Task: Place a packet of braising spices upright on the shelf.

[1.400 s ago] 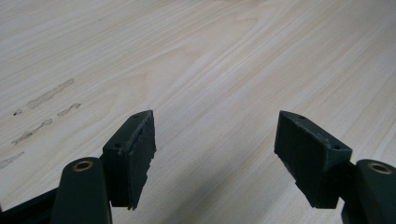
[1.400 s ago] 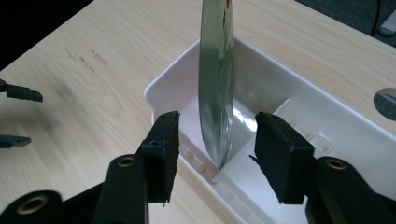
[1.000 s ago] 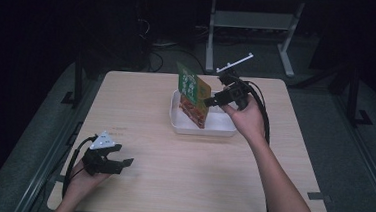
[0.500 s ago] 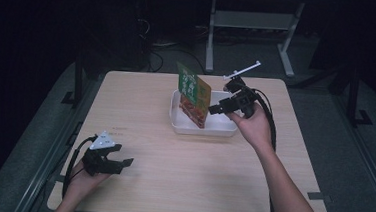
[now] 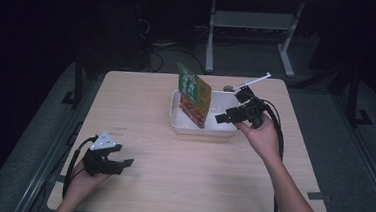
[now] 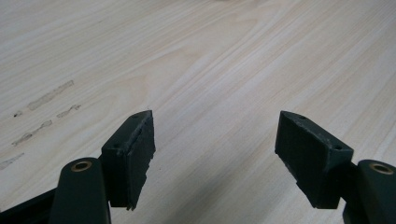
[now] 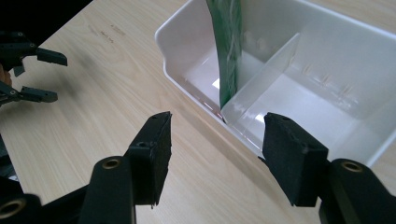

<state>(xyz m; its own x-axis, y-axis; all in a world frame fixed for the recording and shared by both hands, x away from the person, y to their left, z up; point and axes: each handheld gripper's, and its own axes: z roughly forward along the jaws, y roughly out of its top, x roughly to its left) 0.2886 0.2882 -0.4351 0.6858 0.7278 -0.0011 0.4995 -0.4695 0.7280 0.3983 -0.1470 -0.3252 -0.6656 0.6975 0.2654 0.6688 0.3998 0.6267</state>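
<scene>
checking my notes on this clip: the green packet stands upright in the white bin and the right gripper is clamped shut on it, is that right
Not quite. The green packet does stand upright in the white bin, leaning on its divider, but the right gripper is not clamped on it. The right gripper view shows its jaws open and empty, short of the bin's near wall, with the packet standing free beyond them.

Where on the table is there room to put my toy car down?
Lots of bare wood lies between the left gripper and the white bin, and along the near edge of the table. It is crowded around the bin, where the green packet stands and the right gripper is.
</scene>
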